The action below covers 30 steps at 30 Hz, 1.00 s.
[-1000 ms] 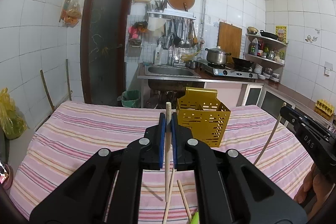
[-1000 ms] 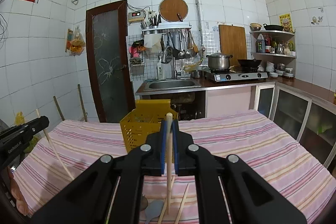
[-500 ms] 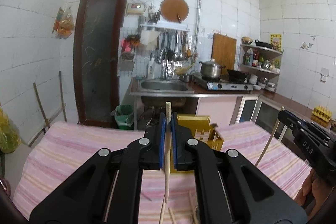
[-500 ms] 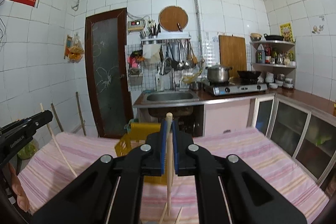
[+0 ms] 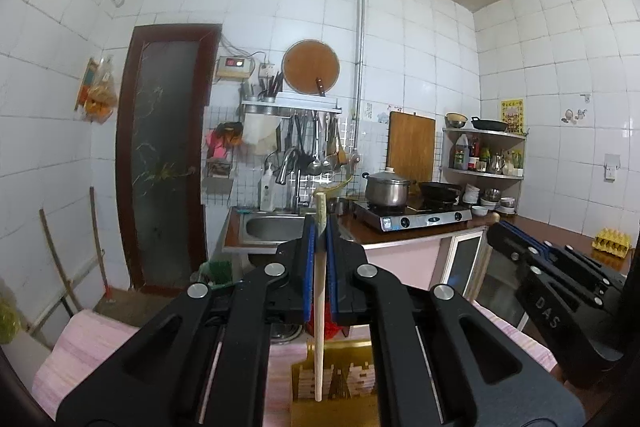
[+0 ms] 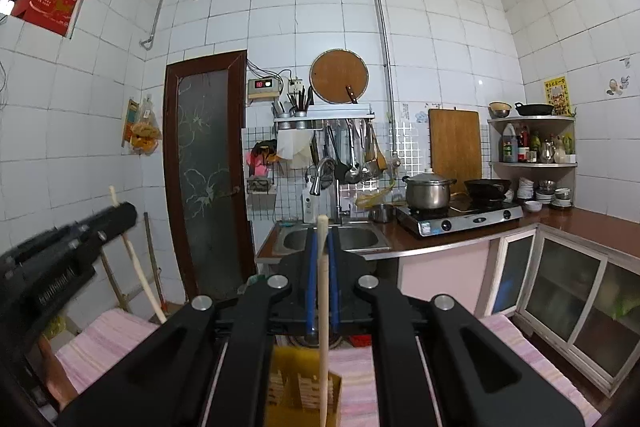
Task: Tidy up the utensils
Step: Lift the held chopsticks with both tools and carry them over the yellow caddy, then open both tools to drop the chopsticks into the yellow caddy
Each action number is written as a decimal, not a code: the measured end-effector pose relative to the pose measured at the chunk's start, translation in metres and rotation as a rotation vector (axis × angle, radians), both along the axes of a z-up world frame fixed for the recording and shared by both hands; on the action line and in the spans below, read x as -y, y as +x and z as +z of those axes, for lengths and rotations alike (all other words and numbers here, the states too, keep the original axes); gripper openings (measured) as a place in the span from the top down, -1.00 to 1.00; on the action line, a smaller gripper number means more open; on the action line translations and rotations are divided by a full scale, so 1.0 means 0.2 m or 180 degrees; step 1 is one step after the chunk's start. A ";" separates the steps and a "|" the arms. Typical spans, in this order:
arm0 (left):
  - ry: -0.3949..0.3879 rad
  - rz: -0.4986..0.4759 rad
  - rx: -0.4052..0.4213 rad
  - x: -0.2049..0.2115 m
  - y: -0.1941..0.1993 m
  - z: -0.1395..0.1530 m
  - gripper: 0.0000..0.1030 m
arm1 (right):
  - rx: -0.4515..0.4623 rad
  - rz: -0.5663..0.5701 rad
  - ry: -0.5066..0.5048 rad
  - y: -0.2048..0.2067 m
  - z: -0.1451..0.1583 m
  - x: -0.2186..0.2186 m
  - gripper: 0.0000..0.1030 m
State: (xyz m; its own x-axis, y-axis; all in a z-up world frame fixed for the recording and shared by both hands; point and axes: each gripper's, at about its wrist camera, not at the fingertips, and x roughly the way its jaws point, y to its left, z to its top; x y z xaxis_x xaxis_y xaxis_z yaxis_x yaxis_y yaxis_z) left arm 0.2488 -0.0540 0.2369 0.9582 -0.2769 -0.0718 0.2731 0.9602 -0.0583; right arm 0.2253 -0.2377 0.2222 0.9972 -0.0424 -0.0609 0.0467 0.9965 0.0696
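Note:
In the left wrist view my left gripper [image 5: 319, 227] is shut on a pale wooden chopstick [image 5: 319, 307] that stands upright between the blue pads. Its lower end hangs over the yellow perforated utensil holder [image 5: 344, 375] at the bottom edge. My right gripper [image 5: 552, 283] shows at the right, level with the left. In the right wrist view my right gripper [image 6: 323, 239] is shut on a second upright chopstick [image 6: 323, 307] above the same holder [image 6: 296, 391]. The left gripper [image 6: 68, 251] is at the far left, its chopstick [image 6: 138, 267] slanting down. Whether either chopstick tip is inside the holder I cannot tell.
The table's pink striped cloth [image 5: 76, 351] [image 6: 100, 339] shows only at the lower edges. Behind it run a counter with a sink [image 6: 332, 239], a stove with a steel pot [image 6: 426, 193] and a wok, a corner shelf [image 6: 536, 163] and a dark door [image 6: 208, 167].
Both grippers have risen with their chopsticks still held. The holder and the table have slid down to the bottom of both views, and the far kitchen wall now fills them.

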 end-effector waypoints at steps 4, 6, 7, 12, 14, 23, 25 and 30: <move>0.0034 -0.0010 -0.0056 0.05 0.17 -0.09 0.92 | -0.0039 0.0014 0.0018 0.17 -0.05 -0.01 0.89; 0.0045 0.0000 -0.0164 0.06 0.28 -0.19 0.92 | -0.0124 0.0019 0.0038 0.26 -0.12 -0.01 0.89; 0.0040 -0.0001 -0.0218 0.06 0.32 -0.22 0.92 | -0.0188 0.0019 0.0056 0.31 -0.17 0.00 0.89; 0.0109 0.0039 -0.0567 0.06 0.52 -0.49 0.92 | -0.0495 -0.0002 0.0080 0.44 -0.39 0.04 0.89; 0.0148 0.0065 -0.0633 0.06 0.55 -0.54 0.92 | -0.0616 -0.0003 0.0084 0.47 -0.44 0.05 0.89; 0.0128 0.0277 -0.0643 -0.11 0.34 -0.44 -0.68 | -0.0881 -0.0239 0.0092 0.34 -0.41 0.16 -0.27; 0.0163 0.0416 -0.0584 -0.16 0.23 -0.40 -0.85 | -0.0865 -0.0305 0.0042 0.26 -0.37 0.19 -0.28; 0.0276 0.0668 -0.0501 -0.27 0.01 -0.38 -0.91 | -0.0877 -0.0492 0.0001 0.01 -0.36 0.25 -0.61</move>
